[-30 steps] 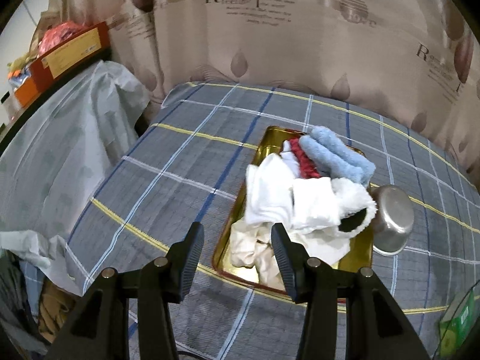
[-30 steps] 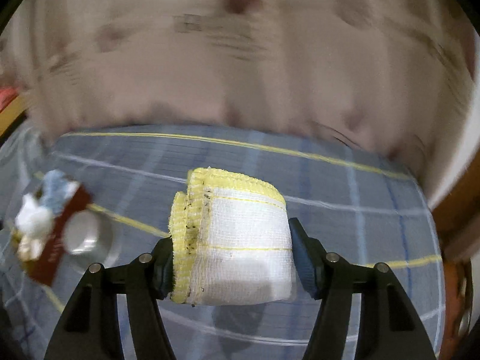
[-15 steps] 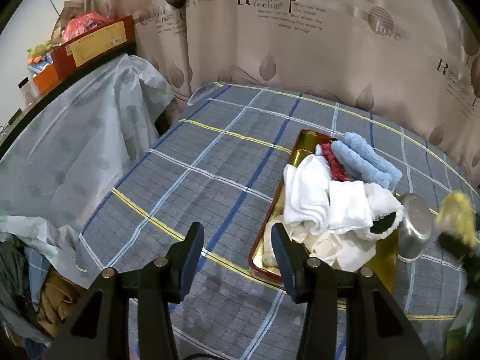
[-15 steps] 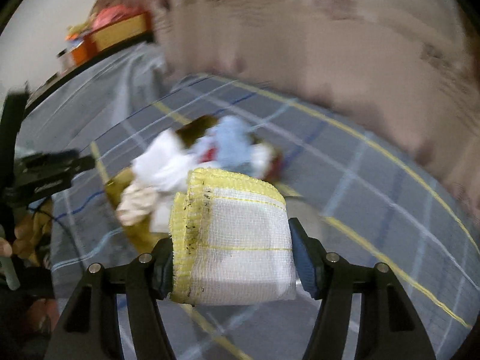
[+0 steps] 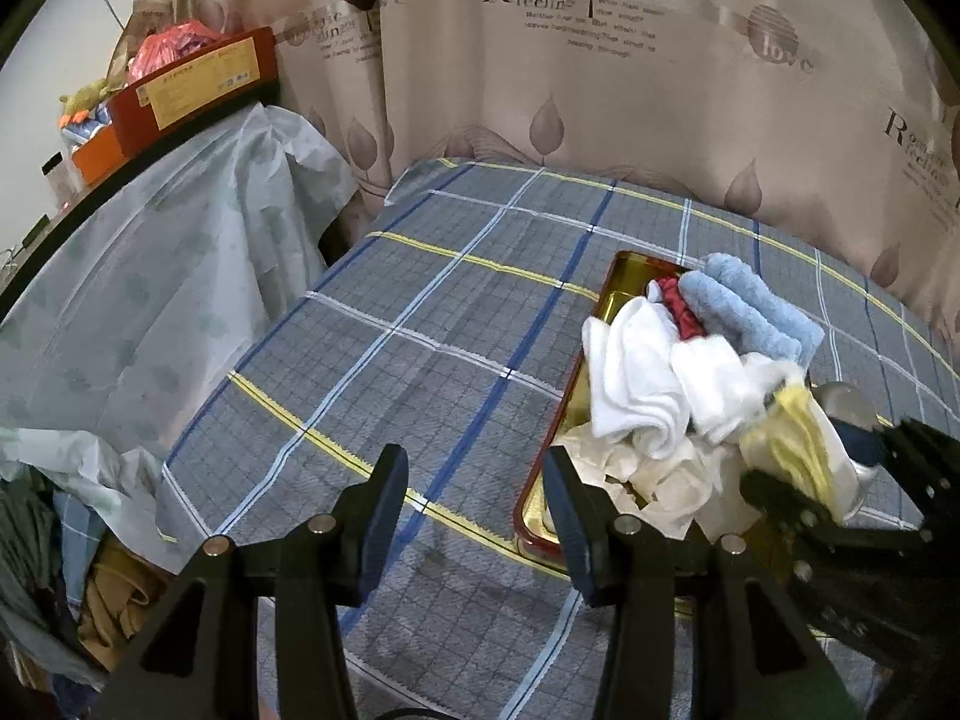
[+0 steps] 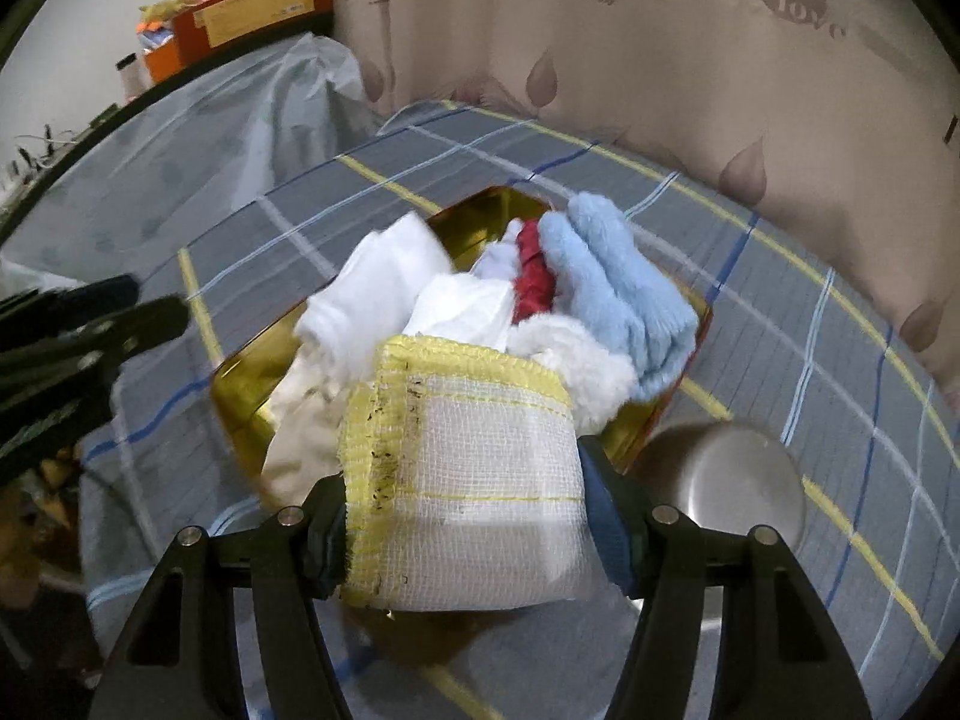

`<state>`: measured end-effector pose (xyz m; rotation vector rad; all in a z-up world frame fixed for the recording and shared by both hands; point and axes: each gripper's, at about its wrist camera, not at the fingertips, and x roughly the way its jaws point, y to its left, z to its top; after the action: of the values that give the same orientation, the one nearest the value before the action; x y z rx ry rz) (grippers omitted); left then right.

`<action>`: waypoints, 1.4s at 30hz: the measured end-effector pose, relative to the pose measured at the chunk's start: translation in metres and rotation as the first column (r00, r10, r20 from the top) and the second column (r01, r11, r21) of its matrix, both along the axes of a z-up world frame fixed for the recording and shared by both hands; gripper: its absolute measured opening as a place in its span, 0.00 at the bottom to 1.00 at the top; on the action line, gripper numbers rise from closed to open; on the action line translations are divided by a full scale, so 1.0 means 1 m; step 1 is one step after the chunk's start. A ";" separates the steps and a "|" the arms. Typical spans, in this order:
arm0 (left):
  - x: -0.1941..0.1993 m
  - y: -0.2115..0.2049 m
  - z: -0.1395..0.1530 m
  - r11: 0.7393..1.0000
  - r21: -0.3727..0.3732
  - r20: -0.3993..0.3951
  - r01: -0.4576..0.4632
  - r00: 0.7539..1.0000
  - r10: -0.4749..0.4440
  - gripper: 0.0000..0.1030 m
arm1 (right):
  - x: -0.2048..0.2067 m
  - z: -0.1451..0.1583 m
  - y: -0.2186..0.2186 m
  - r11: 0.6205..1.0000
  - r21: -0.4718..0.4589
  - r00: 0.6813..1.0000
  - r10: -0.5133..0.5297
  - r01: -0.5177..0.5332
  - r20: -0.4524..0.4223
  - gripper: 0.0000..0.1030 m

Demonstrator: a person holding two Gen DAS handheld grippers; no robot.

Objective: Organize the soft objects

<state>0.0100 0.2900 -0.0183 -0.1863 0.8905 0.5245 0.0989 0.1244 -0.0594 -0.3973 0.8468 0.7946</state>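
Observation:
My right gripper (image 6: 468, 516) is shut on a folded white mesh cloth with yellow trim (image 6: 462, 480) and holds it over the near end of a gold tray (image 6: 240, 384). The tray holds white cloths (image 6: 384, 294), a red cloth (image 6: 534, 282) and a light blue fuzzy cloth (image 6: 618, 294). In the left wrist view the same tray (image 5: 624, 276) lies at the right, with the yellow-trimmed cloth (image 5: 798, 450) and the right gripper (image 5: 852, 498) above its near right corner. My left gripper (image 5: 474, 510) is open and empty, left of the tray.
A steel bowl (image 6: 726, 480) lies upside down right of the tray. The table has a grey plaid cloth (image 5: 432, 324). A plastic-covered shelf (image 5: 150, 252) stands at the left and a curtain (image 5: 600, 90) hangs behind.
My right gripper has swung left with the yellow-trimmed cloth, from open table to over the tray. My left gripper has drawn back and to the left, away from the tray.

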 end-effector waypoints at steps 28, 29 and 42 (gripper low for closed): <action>0.000 -0.016 0.002 0.999 0.016 0.006 0.036 0.999 -0.036 0.46 | -0.036 0.020 -0.031 0.981 0.139 0.990 -0.139 0.137 0.009 0.93; 0.000 -0.016 0.002 0.999 0.017 0.007 0.036 0.999 -0.036 0.46 | -0.038 0.020 -0.033 0.980 0.141 0.989 -0.146 0.143 0.007 0.94; 0.000 -0.031 0.003 0.998 0.031 0.010 0.060 0.998 -0.060 0.46 | -0.051 0.016 -0.047 0.976 0.137 0.986 -0.167 0.168 -0.016 0.95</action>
<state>0.0100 0.2591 -0.0154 -0.1335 0.8744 0.4807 0.0481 0.0778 -0.0430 -0.1988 0.8132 0.6926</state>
